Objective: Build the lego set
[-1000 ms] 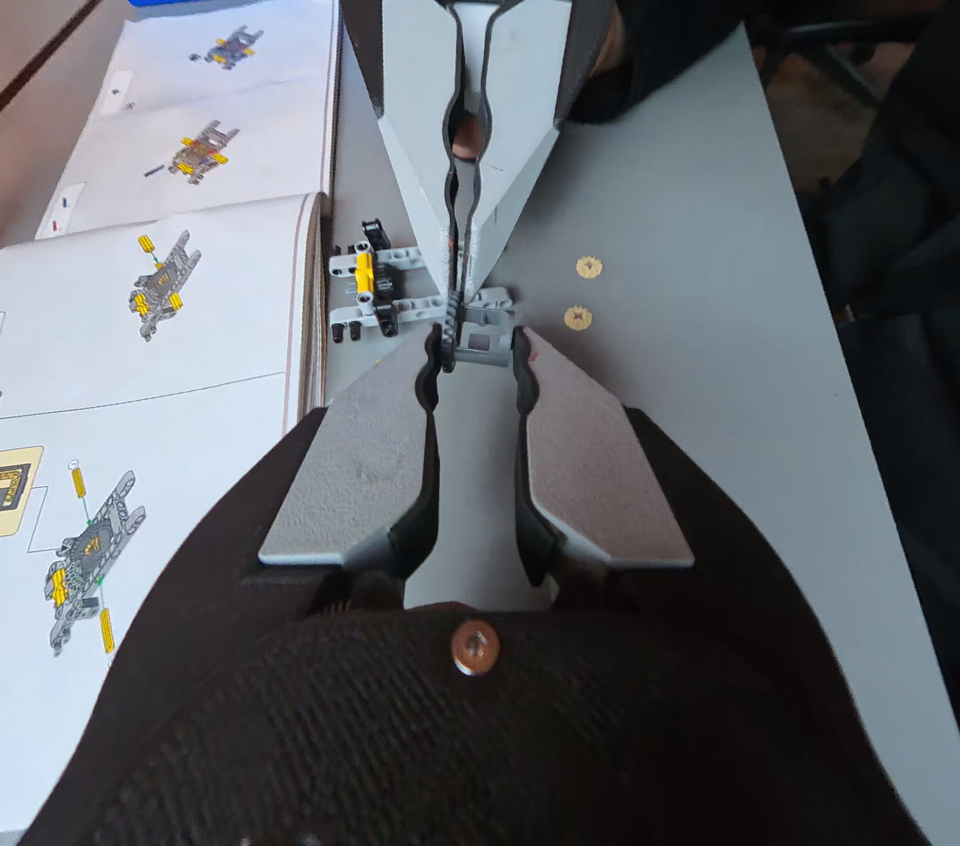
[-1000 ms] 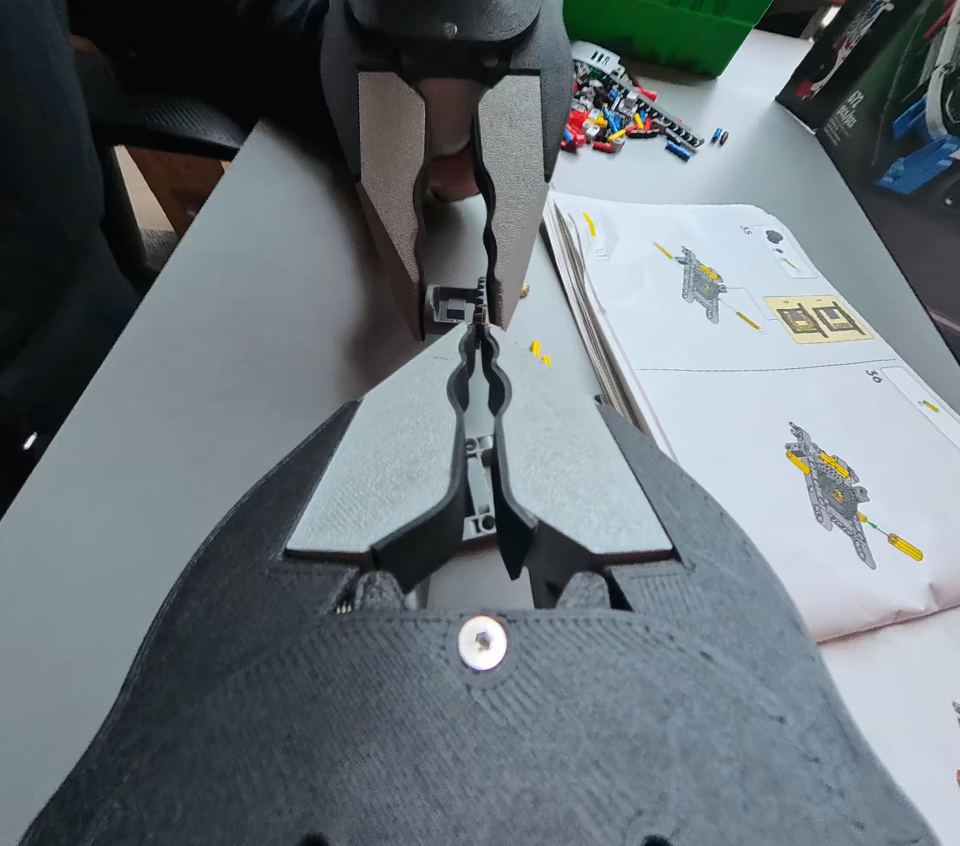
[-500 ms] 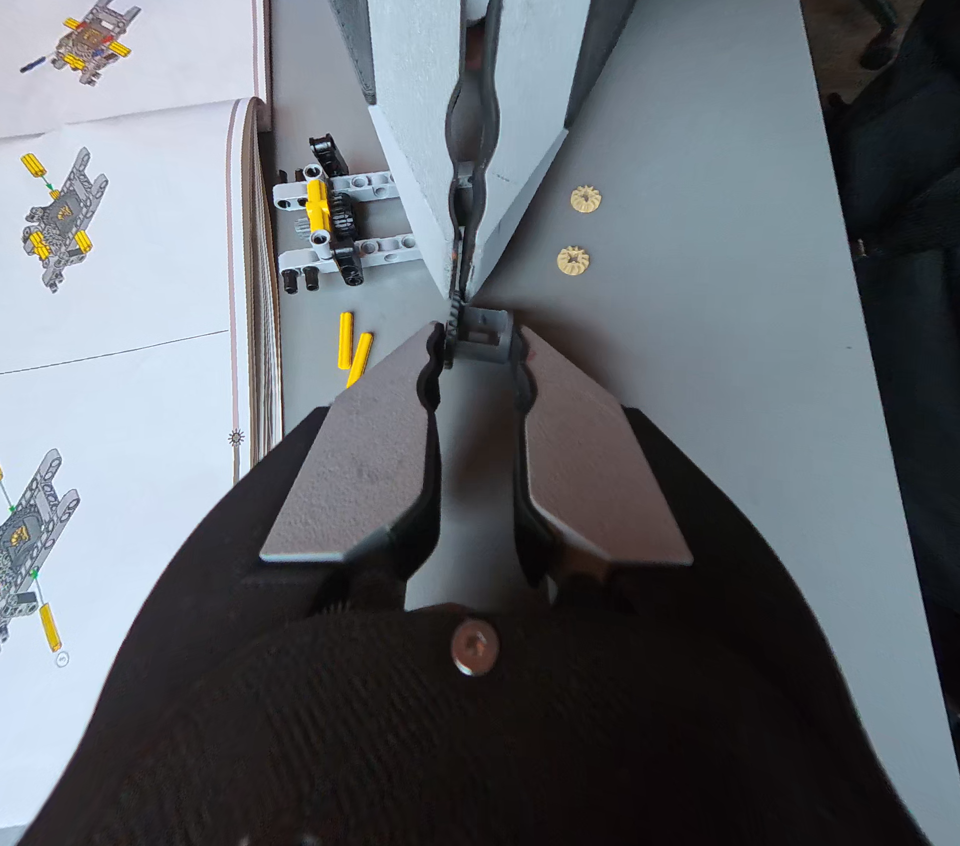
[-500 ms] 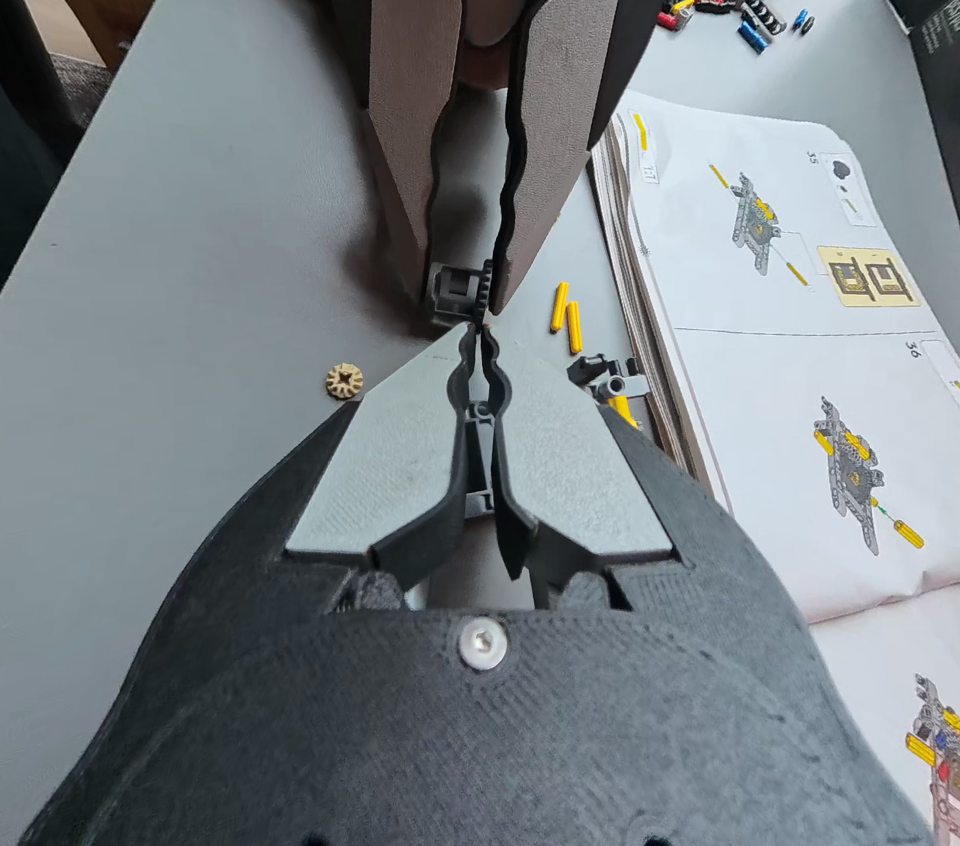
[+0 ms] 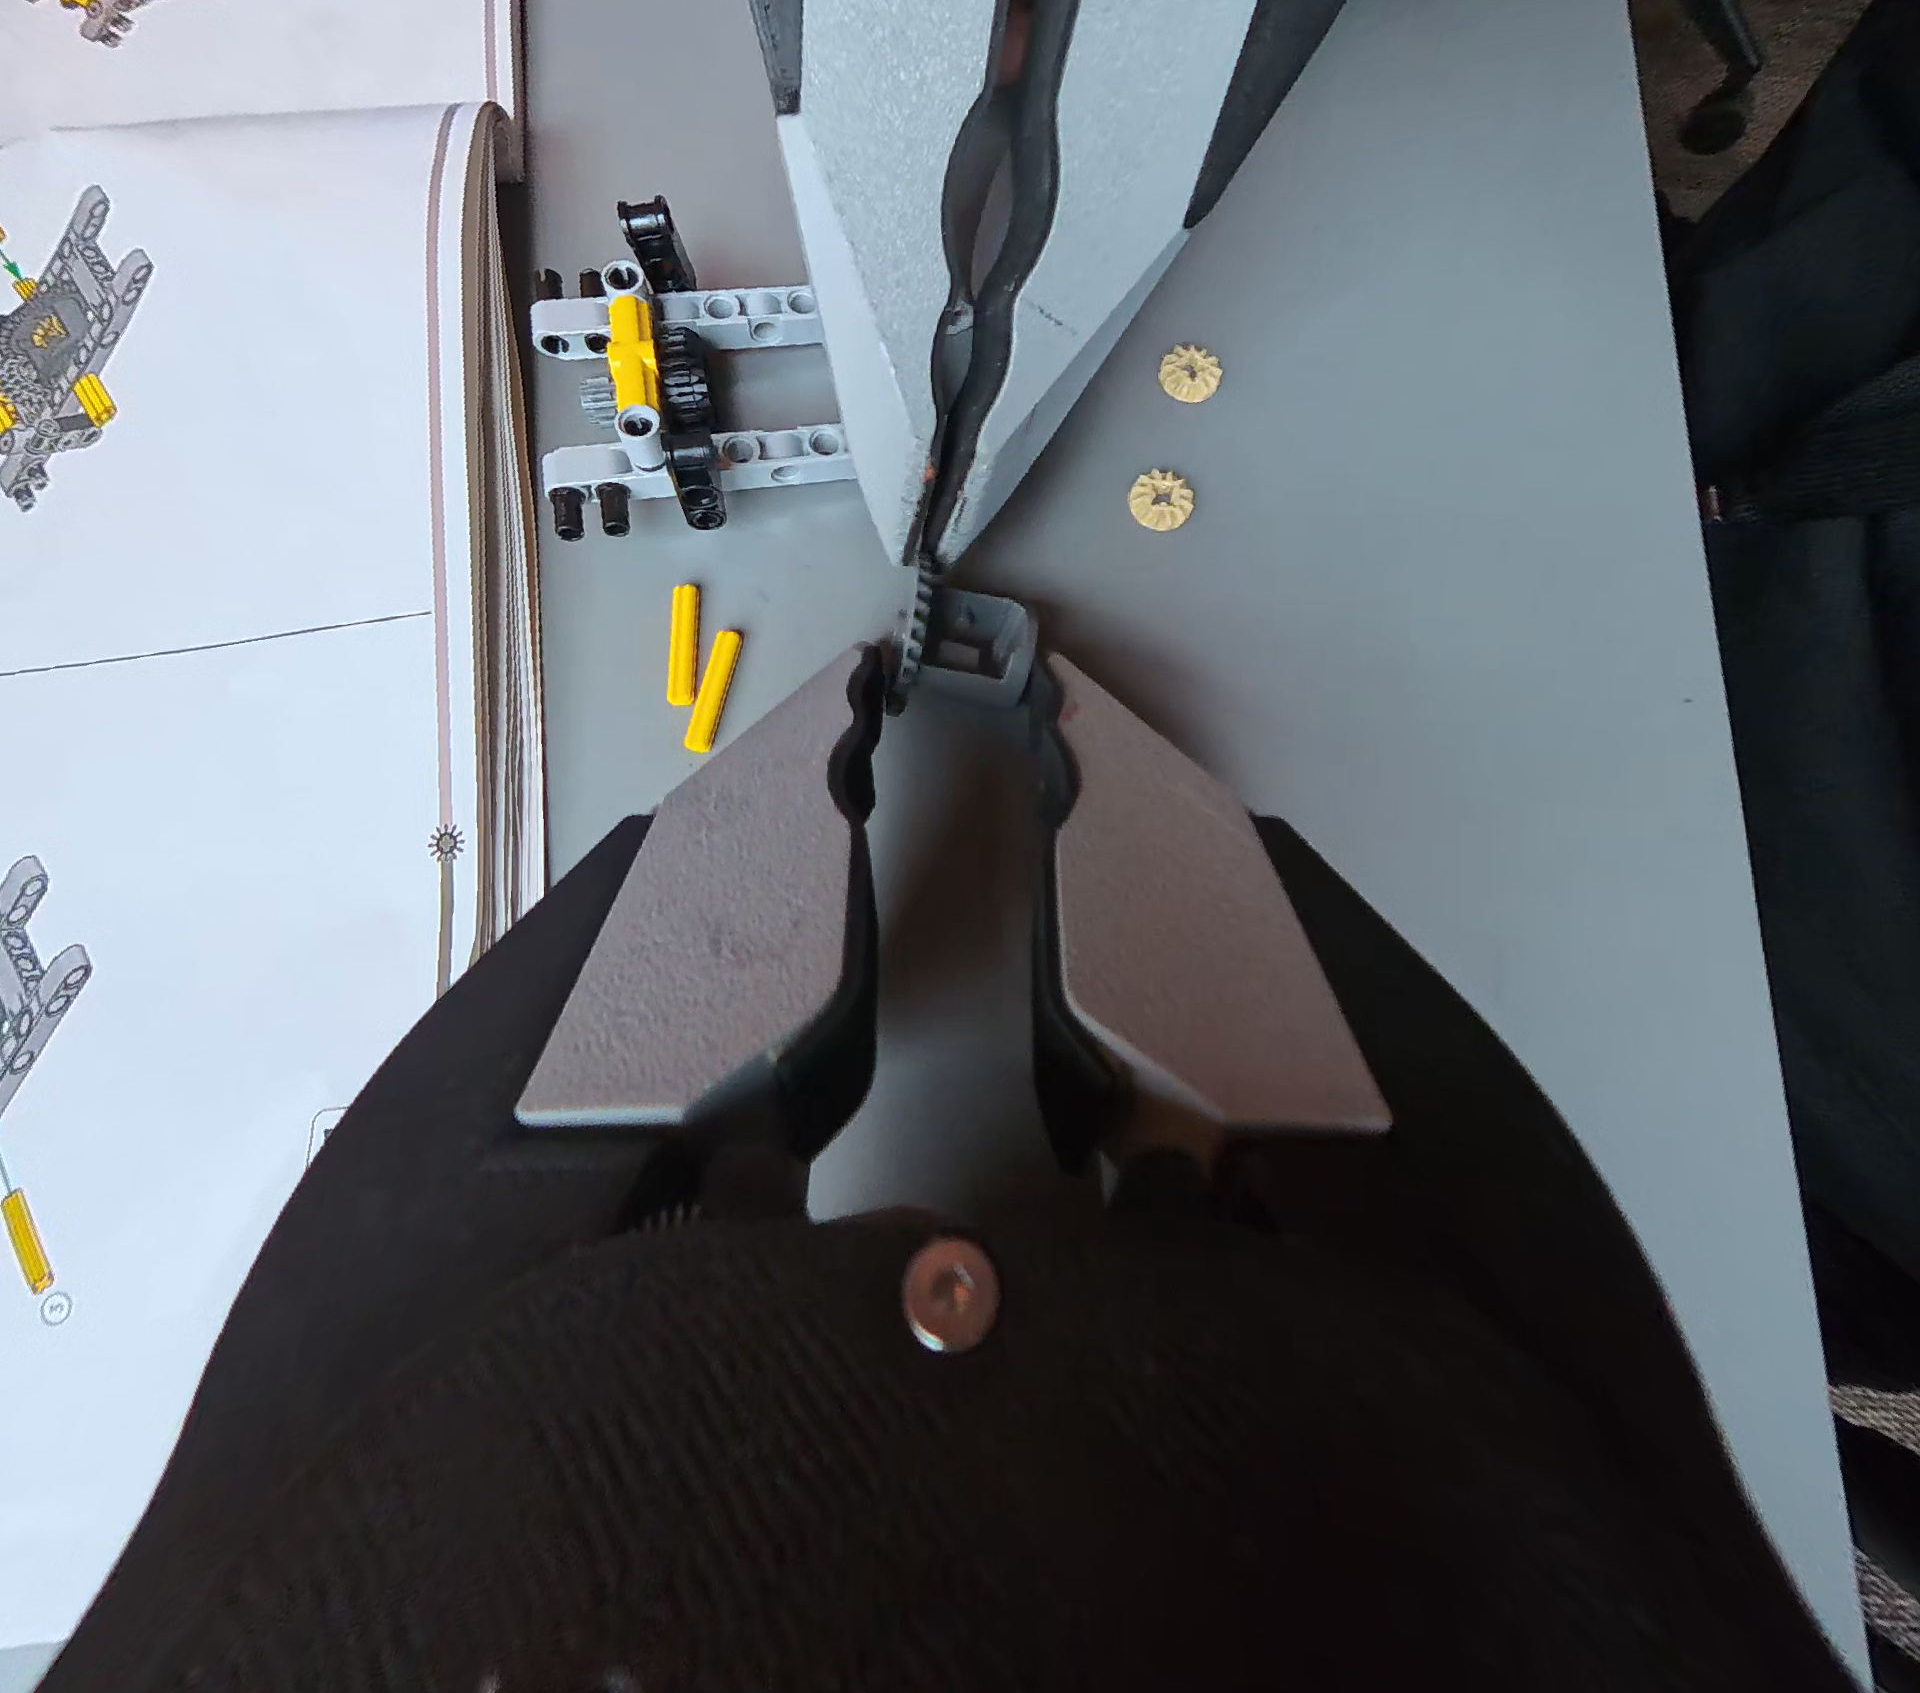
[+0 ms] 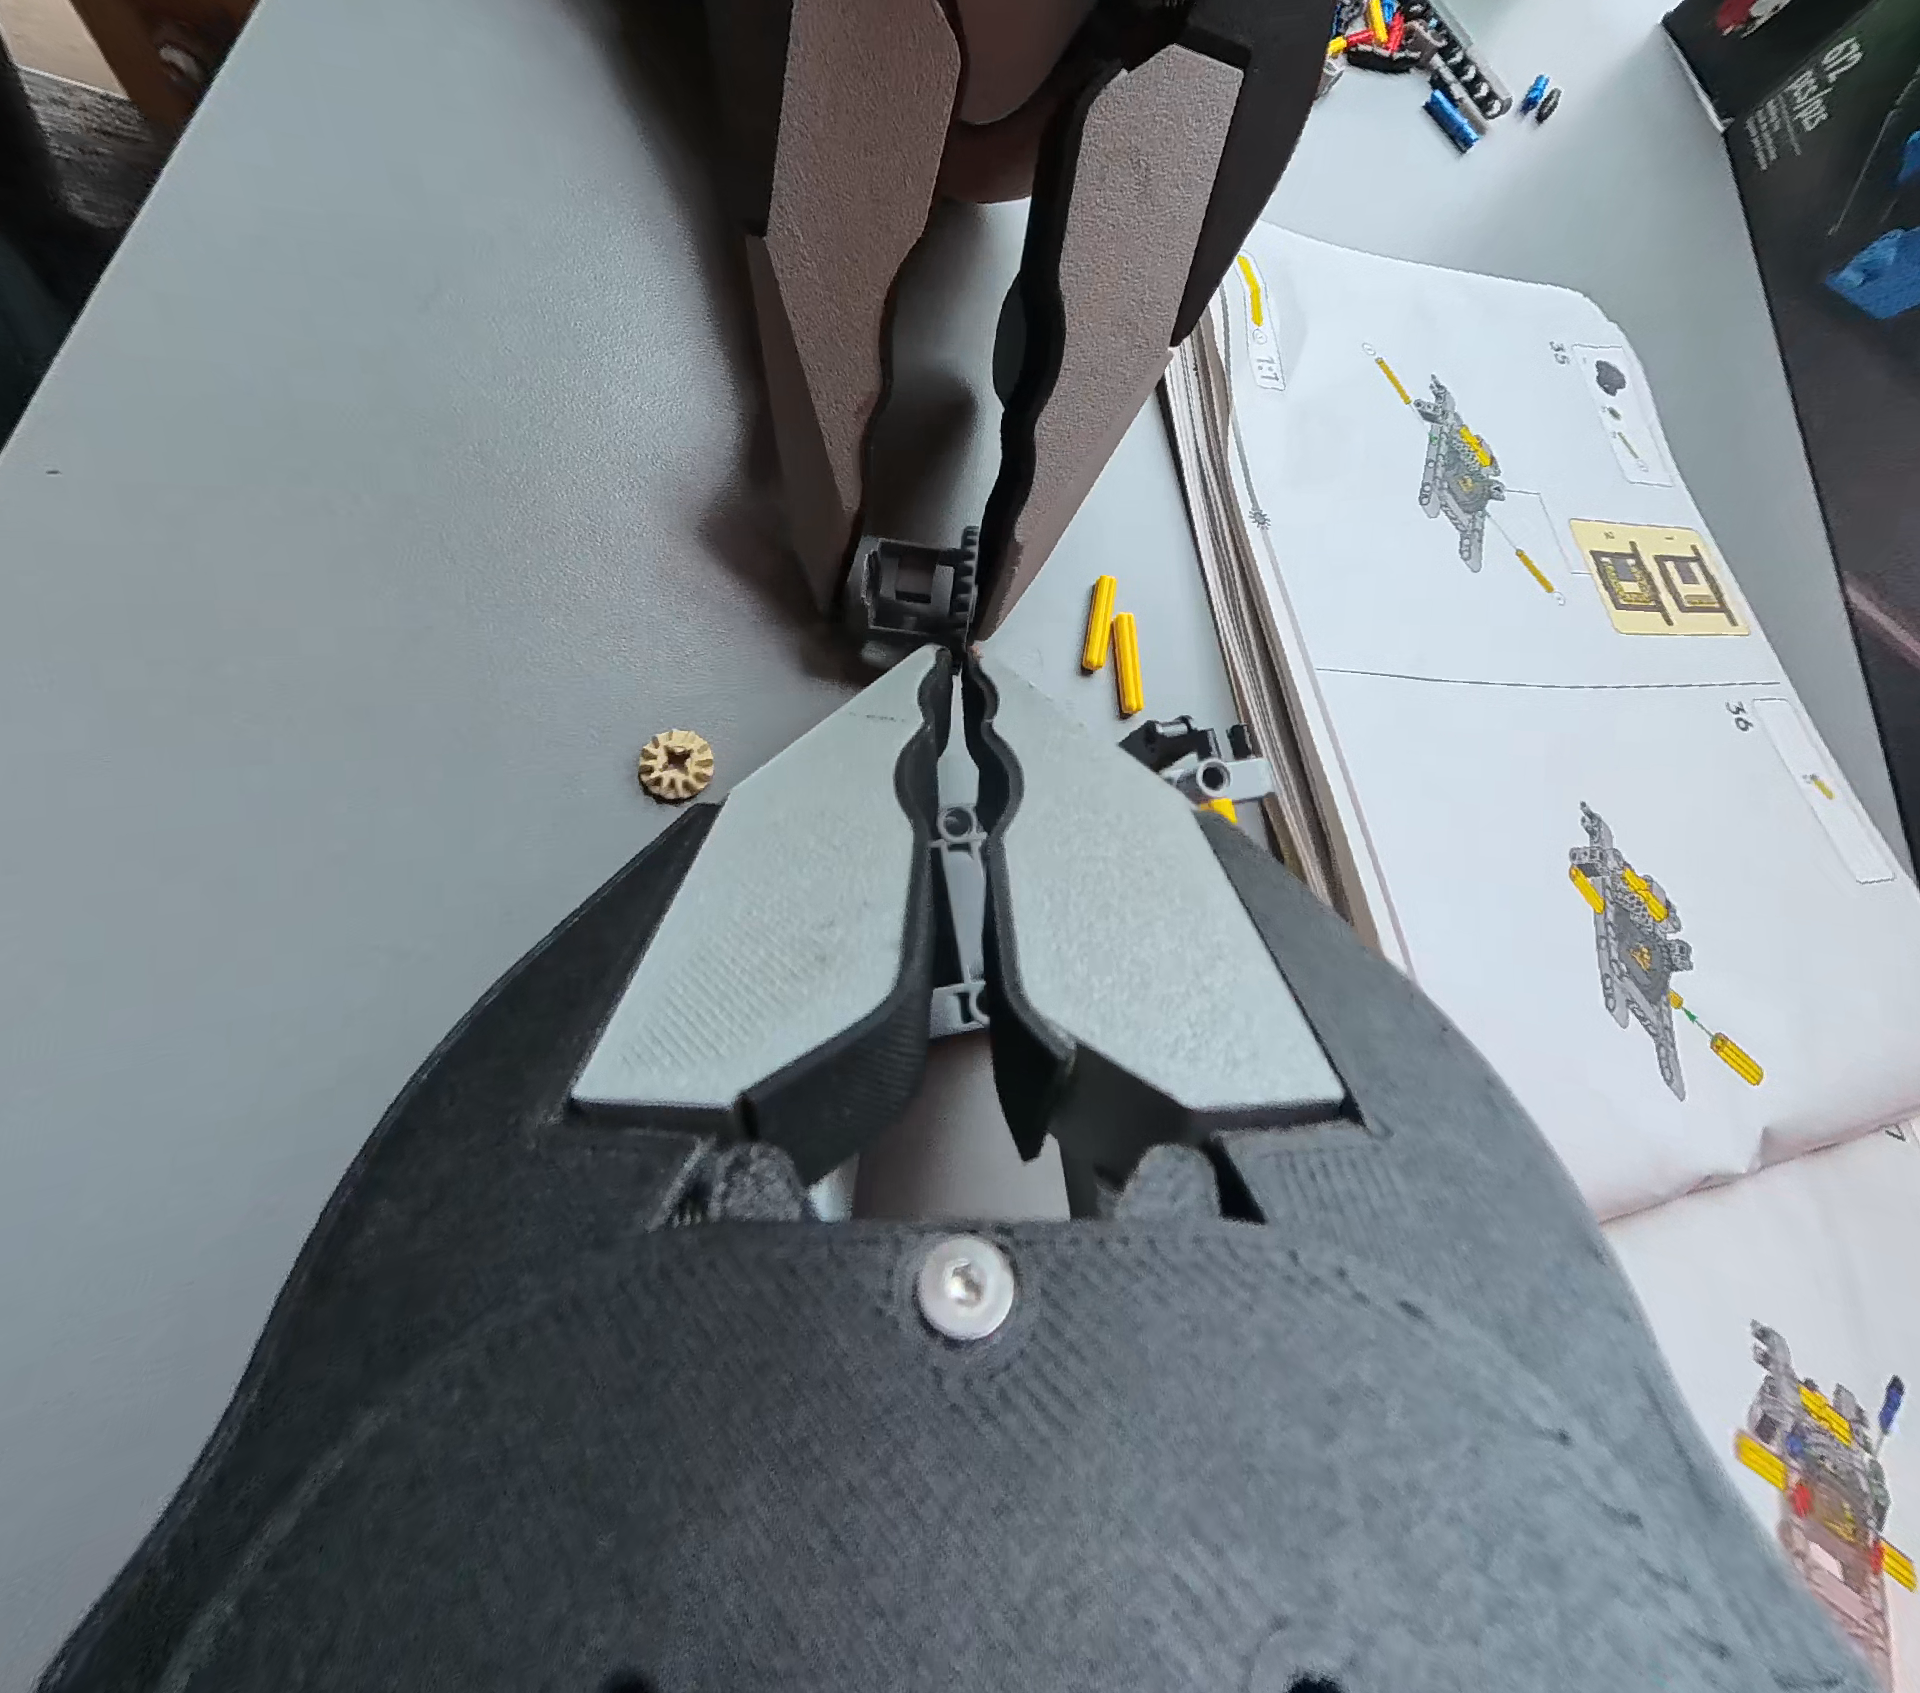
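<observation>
Gripping the small grey housing [image 5: 977, 644] between the tips of our left gripper [image 5: 951, 687], we keep it low over the desk [image 5: 1351, 708]. Our right gripper [image 6: 958, 675] has its jaws pinched nearly together on the black gear [image 5: 921, 627] at the housing's side. If either tool twists, the gear could pop free (the hold is thin) and roll toward the yellow pins [image 5: 698, 664].
</observation>
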Action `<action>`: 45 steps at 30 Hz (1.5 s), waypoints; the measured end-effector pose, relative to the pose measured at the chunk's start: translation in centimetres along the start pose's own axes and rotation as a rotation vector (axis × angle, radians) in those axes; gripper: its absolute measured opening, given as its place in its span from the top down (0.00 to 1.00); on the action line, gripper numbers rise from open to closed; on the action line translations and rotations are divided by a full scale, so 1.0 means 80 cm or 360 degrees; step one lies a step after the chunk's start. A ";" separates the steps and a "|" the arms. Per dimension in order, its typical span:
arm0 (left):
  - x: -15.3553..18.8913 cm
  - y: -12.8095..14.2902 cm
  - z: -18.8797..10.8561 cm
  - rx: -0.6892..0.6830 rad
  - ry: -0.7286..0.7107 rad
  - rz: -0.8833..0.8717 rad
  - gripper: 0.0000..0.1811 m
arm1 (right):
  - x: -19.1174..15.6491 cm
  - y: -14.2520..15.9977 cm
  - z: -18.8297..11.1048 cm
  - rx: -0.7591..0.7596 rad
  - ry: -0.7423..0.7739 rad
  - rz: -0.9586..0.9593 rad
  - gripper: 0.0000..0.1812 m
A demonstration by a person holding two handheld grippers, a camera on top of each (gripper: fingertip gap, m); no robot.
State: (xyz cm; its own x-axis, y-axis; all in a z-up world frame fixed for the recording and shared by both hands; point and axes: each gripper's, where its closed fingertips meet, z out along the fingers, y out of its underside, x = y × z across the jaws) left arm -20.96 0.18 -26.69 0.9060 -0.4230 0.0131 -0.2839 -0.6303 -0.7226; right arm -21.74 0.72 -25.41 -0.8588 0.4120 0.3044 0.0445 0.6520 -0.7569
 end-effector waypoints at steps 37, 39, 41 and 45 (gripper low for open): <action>-0.018 0.001 -0.005 0.0007 -0.0162 0.0070 0.83 | 0.002 -0.014 -0.007 -0.0020 0.0421 -0.0734 0.97; -0.019 0.001 -0.006 0.0008 -0.0167 0.0071 0.83 | 0.004 -0.012 -0.007 -0.0029 0.0428 -0.0728 0.96; -0.019 0.001 -0.006 0.0007 -0.0165 0.0069 0.83 | 0.004 -0.012 -0.007 -0.0030 0.0425 -0.0727 0.96; -0.019 0.001 -0.005 0.0007 -0.0168 0.0079 0.83 | 0.002 -0.012 -0.005 -0.0040 0.0421 -0.0741 0.96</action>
State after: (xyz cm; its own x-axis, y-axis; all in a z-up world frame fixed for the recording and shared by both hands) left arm -22.50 0.47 -26.48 0.9190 -0.3825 -0.0958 -0.3282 -0.6074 -0.7234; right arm -21.72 0.45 -24.41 -0.6328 0.2201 0.7424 -0.2953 0.8177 -0.4941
